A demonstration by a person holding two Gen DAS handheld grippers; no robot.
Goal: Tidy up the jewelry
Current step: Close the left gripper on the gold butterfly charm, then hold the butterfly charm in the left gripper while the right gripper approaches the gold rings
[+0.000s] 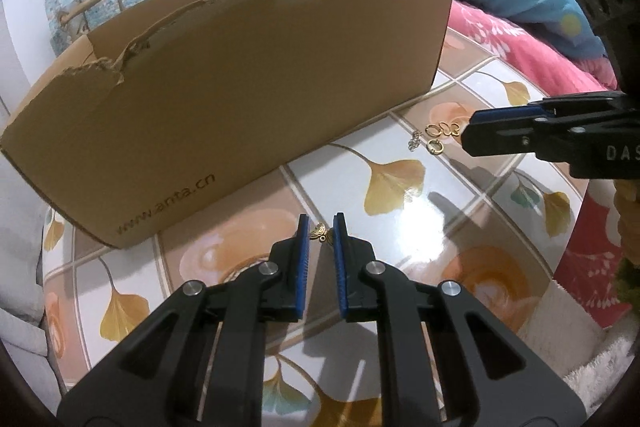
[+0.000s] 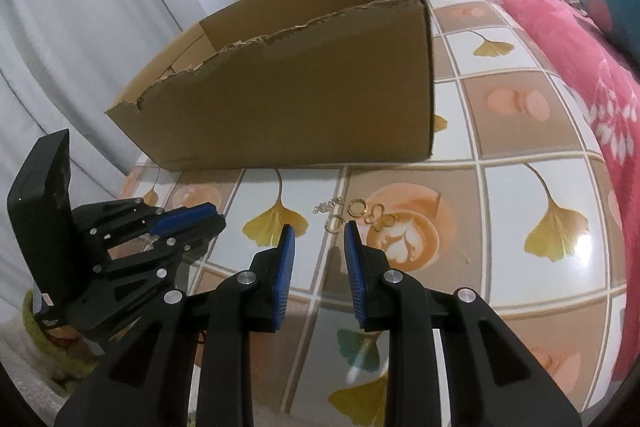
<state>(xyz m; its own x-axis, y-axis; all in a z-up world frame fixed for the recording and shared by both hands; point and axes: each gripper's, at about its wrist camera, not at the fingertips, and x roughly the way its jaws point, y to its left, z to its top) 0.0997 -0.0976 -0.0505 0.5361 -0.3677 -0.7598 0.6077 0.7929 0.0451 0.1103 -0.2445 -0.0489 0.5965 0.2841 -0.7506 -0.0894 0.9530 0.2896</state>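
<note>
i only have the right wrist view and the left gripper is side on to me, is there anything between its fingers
Observer: Yes. The left wrist view shows a small gold charm at the tips of the left gripper, with both blue pads against it.
Operator: ok, and the print on the box is a blur here, what does it say
Observer: The cardboard box reads www.anta.cn, low on its near wall towards the left end.
</note>
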